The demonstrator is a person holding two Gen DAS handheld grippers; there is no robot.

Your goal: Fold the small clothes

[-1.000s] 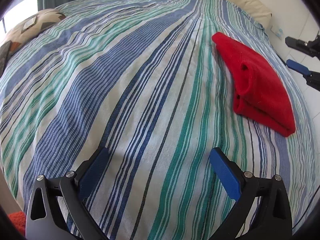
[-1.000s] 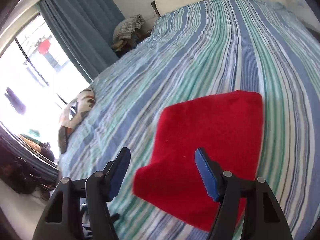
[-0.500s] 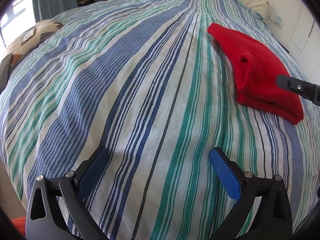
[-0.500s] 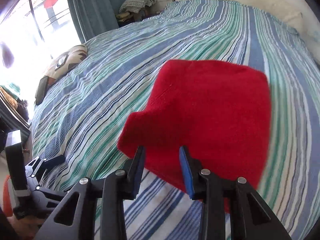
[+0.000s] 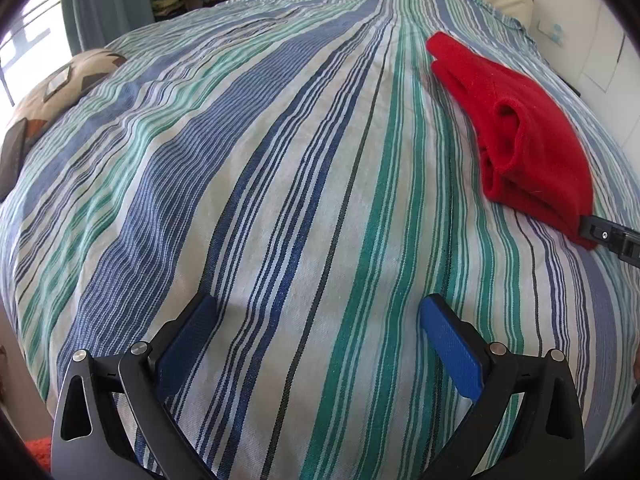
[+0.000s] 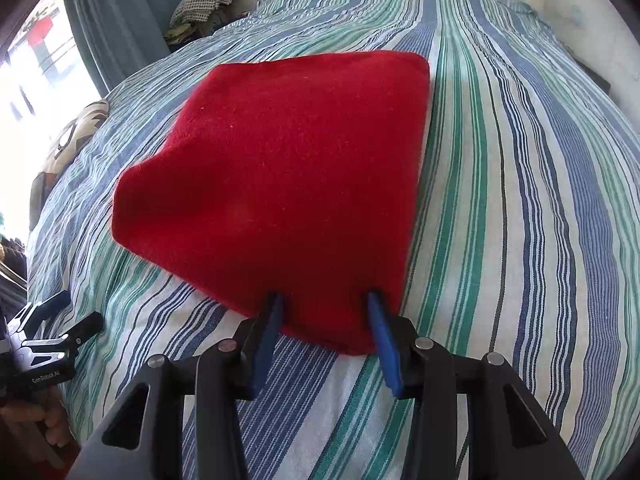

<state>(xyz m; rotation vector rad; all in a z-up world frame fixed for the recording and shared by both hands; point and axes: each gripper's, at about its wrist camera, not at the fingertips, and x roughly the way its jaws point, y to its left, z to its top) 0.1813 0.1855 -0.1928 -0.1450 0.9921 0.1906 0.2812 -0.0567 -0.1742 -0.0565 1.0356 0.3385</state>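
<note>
We have the red garment [image 6: 280, 172] already folded into a thick, layered pad, lying toward the right edge of the striped bed [image 5: 280, 200]. Our right gripper [image 6: 326, 312] has its jaws partly open around the near corner of the cloth — touching it, not yet pinching. Our left gripper [image 5: 316, 320] hovers wide open over bare bedspread, well apart from the garment. We judge the folding mostly done — perhaps one last fold or a tidy-up remains.
</note>
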